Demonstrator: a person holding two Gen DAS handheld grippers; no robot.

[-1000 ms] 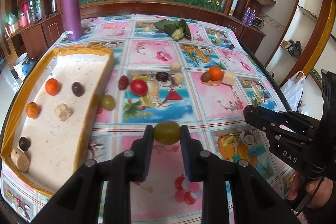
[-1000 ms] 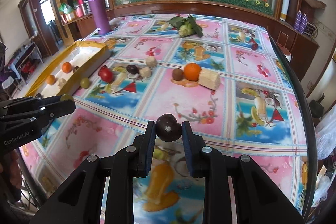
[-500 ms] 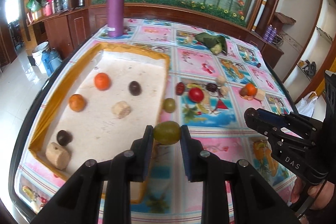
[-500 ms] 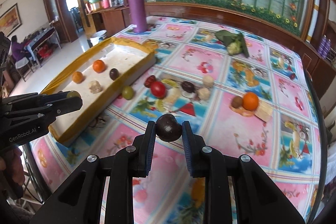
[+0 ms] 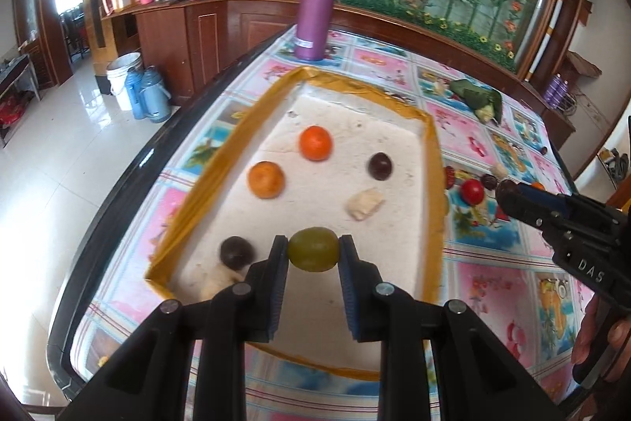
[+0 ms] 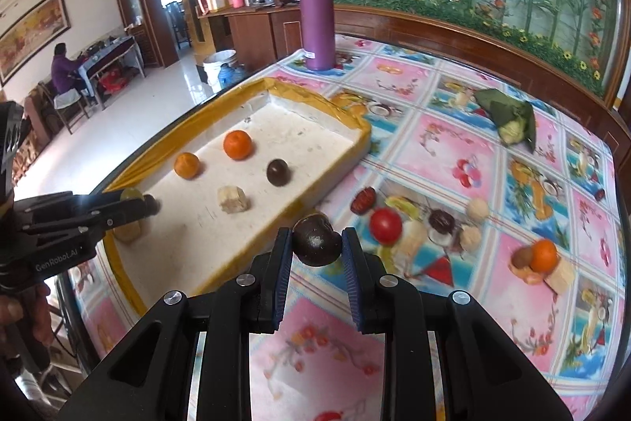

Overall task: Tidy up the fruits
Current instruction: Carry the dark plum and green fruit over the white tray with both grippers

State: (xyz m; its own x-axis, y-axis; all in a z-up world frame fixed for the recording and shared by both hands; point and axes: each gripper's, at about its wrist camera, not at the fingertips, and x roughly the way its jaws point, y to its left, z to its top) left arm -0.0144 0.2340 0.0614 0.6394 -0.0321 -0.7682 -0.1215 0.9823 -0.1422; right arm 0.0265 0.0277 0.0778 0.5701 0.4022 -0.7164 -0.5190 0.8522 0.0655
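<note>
Both grippers are swinging over toward the tray (image 5: 430, 160), the left gripper (image 5: 313, 255) pinching a green grape (image 5: 313, 254) above it, the right gripper (image 6: 316, 243) clamping a dark fruit (image 6: 316, 240) beside its rim. Each fruit is looking light, smooth and squashable, so gentle pressure across the middle is suiting them best.

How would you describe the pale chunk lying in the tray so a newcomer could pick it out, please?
Find the big white tray with the yellow rim, left of the flowered tablecloth. In its middle, beside a dark round fruit, lies the pale chunk. It alone there is blocky and cream-coloured; its neighbours are round and orange or dark.
</note>
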